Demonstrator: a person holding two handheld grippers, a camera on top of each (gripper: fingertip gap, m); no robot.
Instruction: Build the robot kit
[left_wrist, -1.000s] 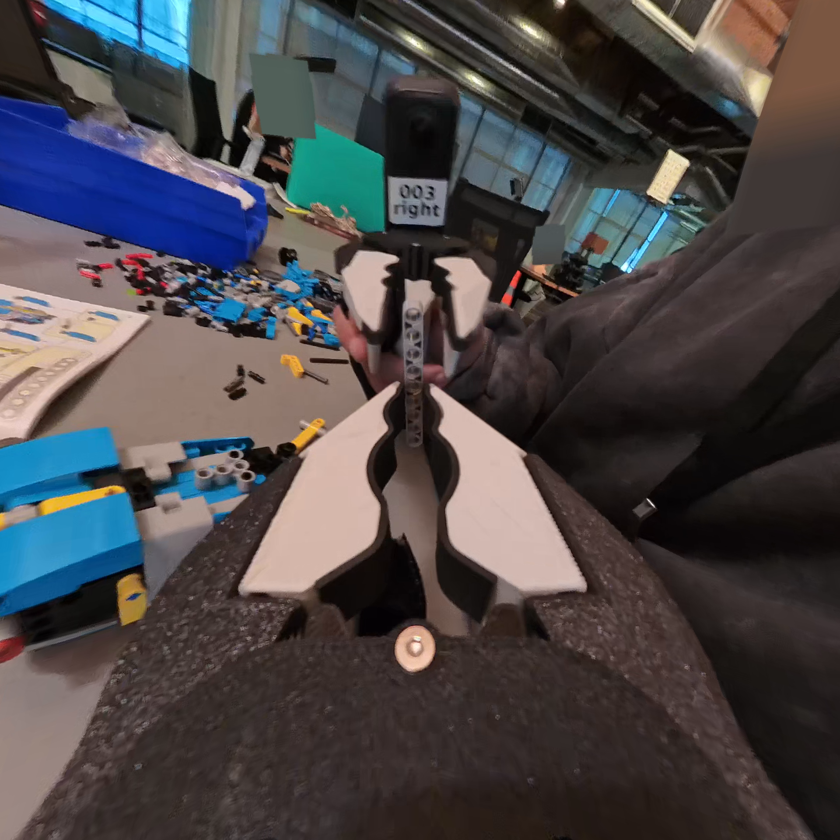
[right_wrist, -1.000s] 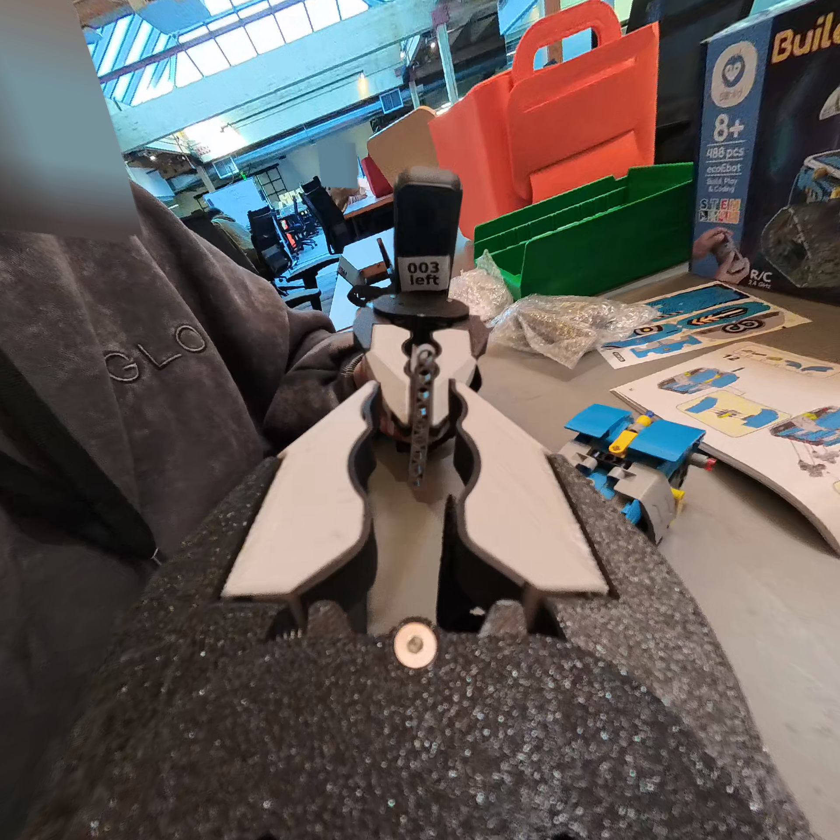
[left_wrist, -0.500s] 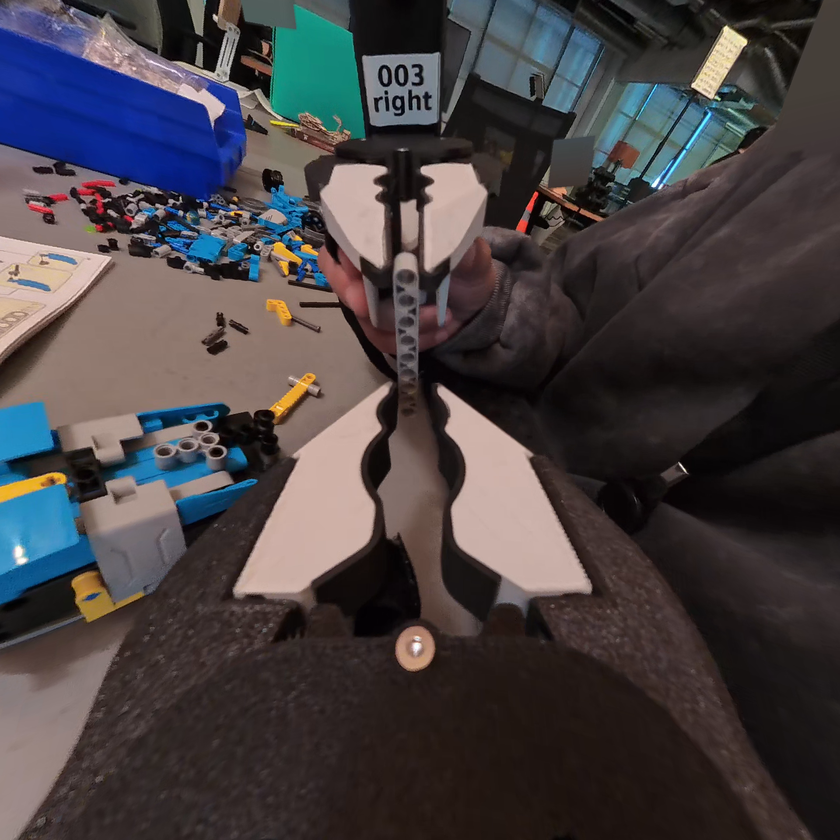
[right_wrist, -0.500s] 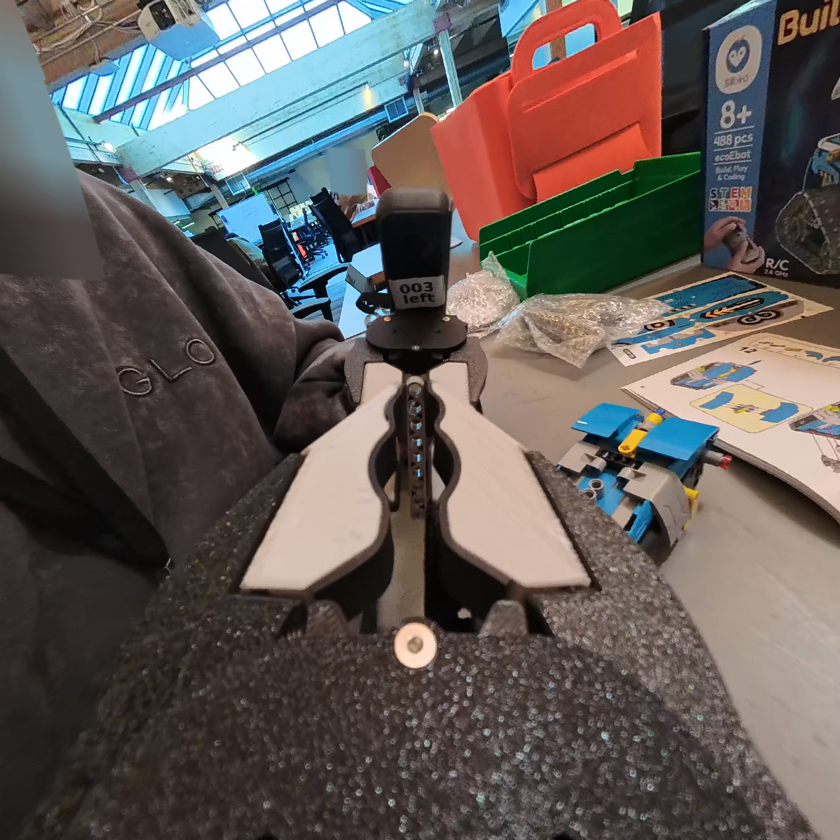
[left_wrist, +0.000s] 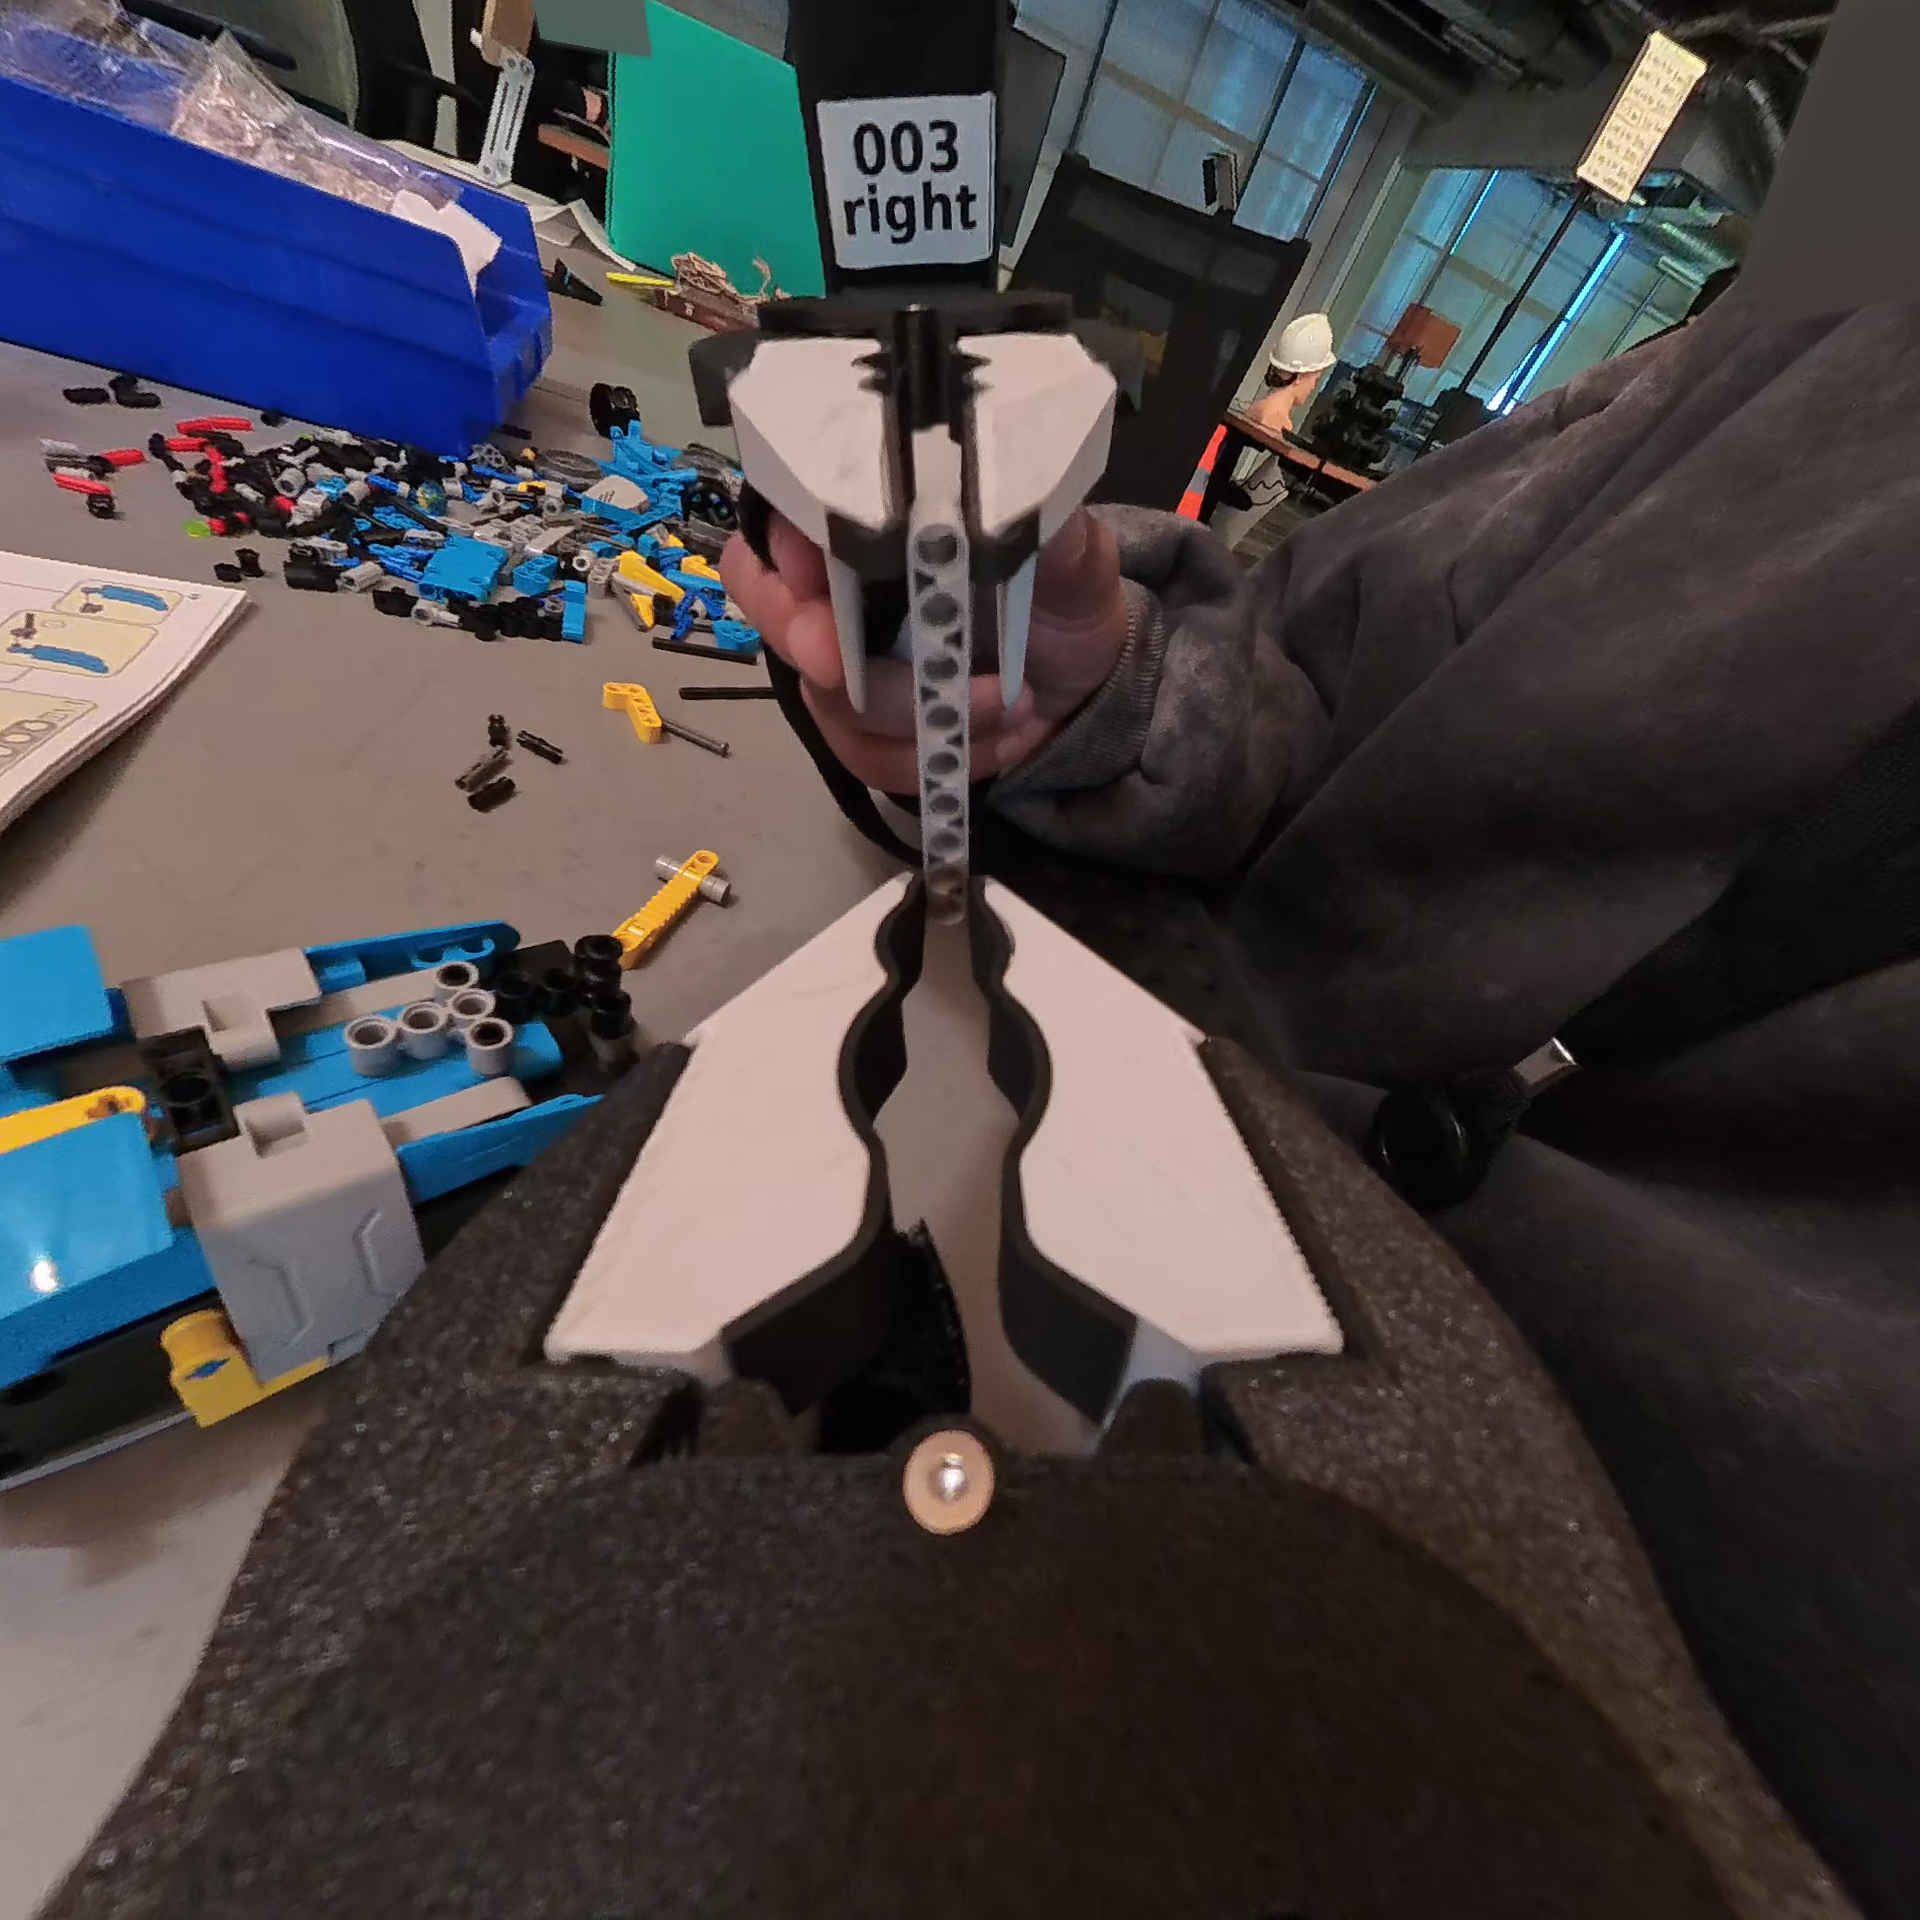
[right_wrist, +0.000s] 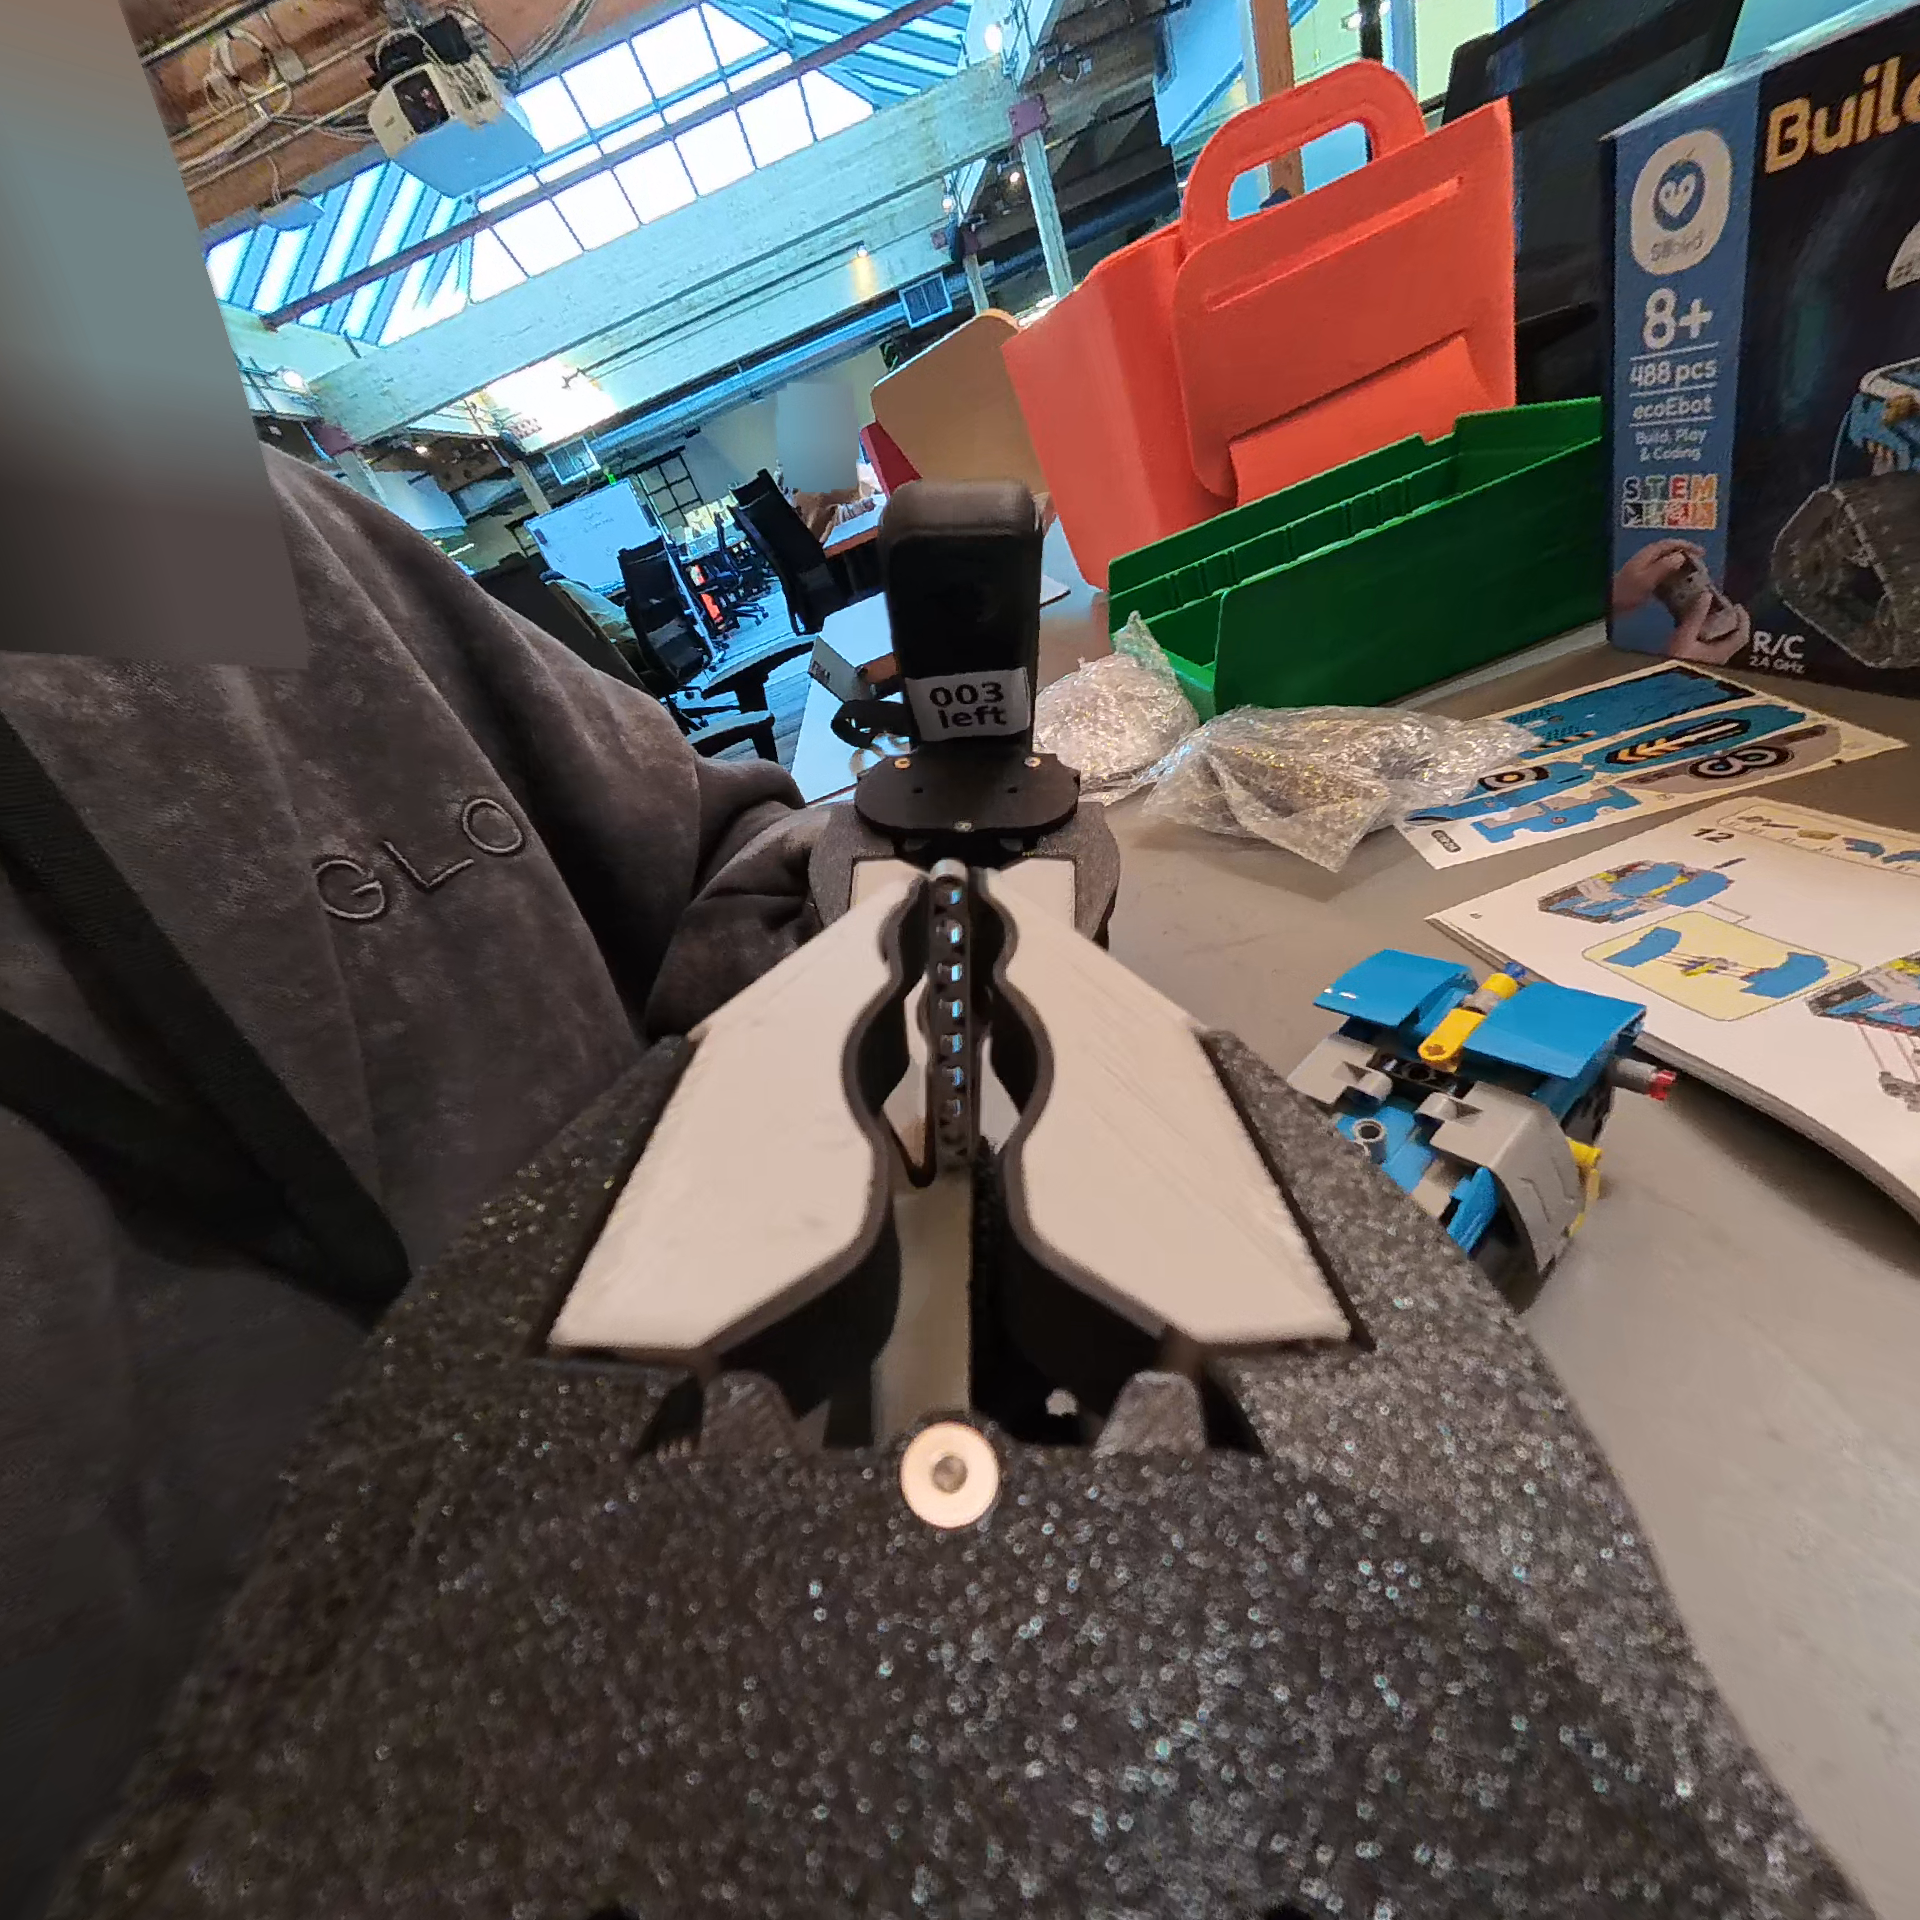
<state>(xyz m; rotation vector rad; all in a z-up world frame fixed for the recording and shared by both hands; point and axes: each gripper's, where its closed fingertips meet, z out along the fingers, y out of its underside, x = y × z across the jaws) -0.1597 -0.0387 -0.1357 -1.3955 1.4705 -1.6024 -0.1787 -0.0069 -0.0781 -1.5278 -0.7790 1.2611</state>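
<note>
A long grey beam with a row of holes (left_wrist: 940, 717) spans the gap between my two grippers, which face each other above the grey table (left_wrist: 312, 790). My left gripper (left_wrist: 945, 896) is shut on the beam's near end at its fingertips. My right gripper (left_wrist: 935, 686), held in a hand, faces it with the beam's far end between its fingers. In the right wrist view the right gripper (right_wrist: 951, 883) is shut along the beam (right_wrist: 951, 1039), which lies lengthwise between its fingers.
A partly built blue and grey model vehicle (left_wrist: 156, 1143) (right_wrist: 1475, 1091) lies on the table beside the grippers. Beyond it are a pile of loose pieces (left_wrist: 468, 540), a blue bin (left_wrist: 260, 270), instruction sheets (right_wrist: 1714, 935), plastic bags (right_wrist: 1299, 779), a green bin (right_wrist: 1403, 582) and a box (right_wrist: 1766, 364). A person's dark sweatshirt (right_wrist: 364, 935) is close by.
The right gripper's fingers have closed around the grey beam, from wide open to shut. The two grippers have moved closer together, with the beam deeper between the right fingers. The left gripper kept its hold.
</note>
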